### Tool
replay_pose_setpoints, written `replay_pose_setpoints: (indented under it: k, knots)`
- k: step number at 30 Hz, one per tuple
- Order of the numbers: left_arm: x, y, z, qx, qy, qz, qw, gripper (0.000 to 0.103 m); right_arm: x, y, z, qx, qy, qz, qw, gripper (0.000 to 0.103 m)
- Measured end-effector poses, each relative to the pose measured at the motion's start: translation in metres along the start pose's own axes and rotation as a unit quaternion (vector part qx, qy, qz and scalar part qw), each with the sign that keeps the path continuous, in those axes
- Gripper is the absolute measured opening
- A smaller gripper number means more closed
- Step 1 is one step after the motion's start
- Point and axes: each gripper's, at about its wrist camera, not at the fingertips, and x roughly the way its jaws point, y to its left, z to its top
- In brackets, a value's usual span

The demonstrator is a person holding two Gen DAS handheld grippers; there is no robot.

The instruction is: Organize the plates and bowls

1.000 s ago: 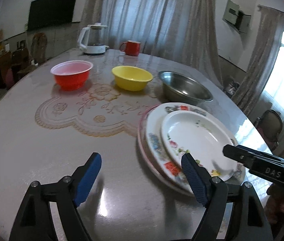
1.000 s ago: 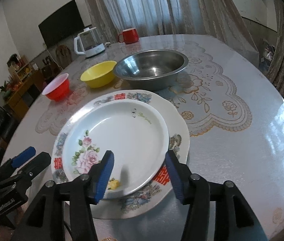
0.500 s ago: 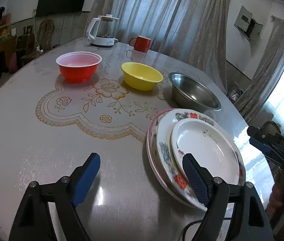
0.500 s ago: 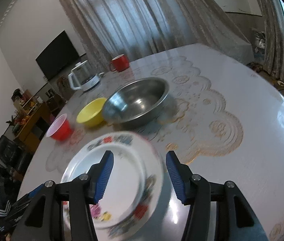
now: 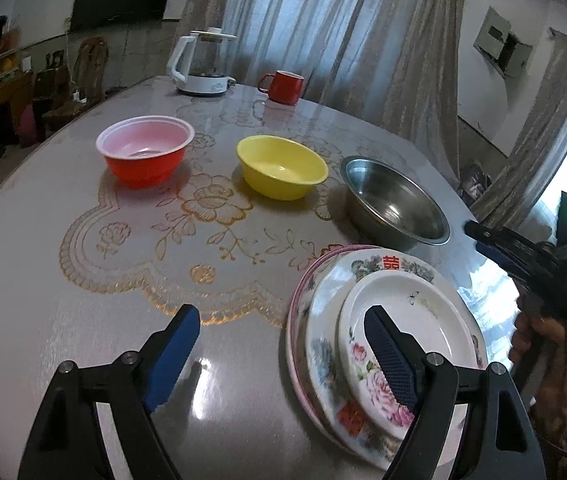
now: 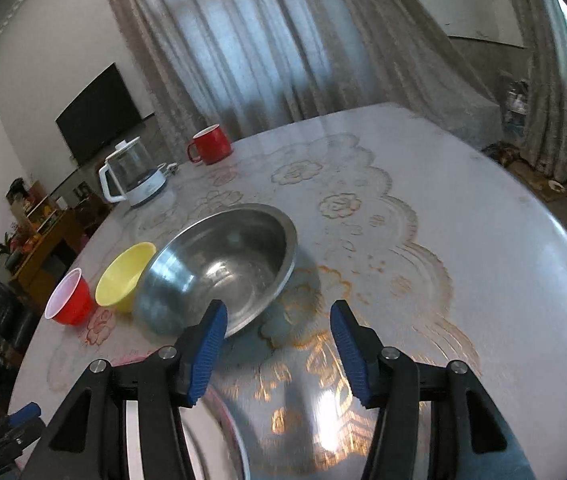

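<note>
Left gripper (image 5: pixel 279 348): jaws apart, empty, beside stacked floral plates (image 5: pixel 399 340).
Right gripper (image 6: pixel 279 344): jaws apart, empty, before round steel bowl (image 6: pixel 227 264).

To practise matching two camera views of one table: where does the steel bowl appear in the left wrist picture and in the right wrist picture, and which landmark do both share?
Left wrist view: the steel bowl sits right of centre, beyond the stacked plates and right of the yellow bowl.
Right wrist view: the steel bowl is left of centre, just beyond the right gripper.
Shared landmark: the red mug at the table's far edge.
</note>
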Motion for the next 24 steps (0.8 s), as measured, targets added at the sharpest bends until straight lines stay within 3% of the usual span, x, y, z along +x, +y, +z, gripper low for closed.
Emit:
replay_pose_setpoints:
  k: [7, 17, 24]
  knots:
    - [0.012, -0.008, 0.022, 0.012, 0.009, -0.004, 0.9999, 0.085, 0.050, -0.014, 0.009, 0.015, 0.038, 0.024, 0.999, 0.040]
    - [0.043, -0.032, 0.063, 0.058, 0.040, -0.002, 0.9975, 0.085, 0.060, -0.013, 0.005, 0.010, 0.012, 0.052, 0.999, 0.037]
    - [0.071, -0.052, 0.095, 0.089, 0.049, -0.001, 0.9949, 0.085, 0.062, -0.020, 0.004, 0.028, 0.017, 0.072, 0.997, 0.037]
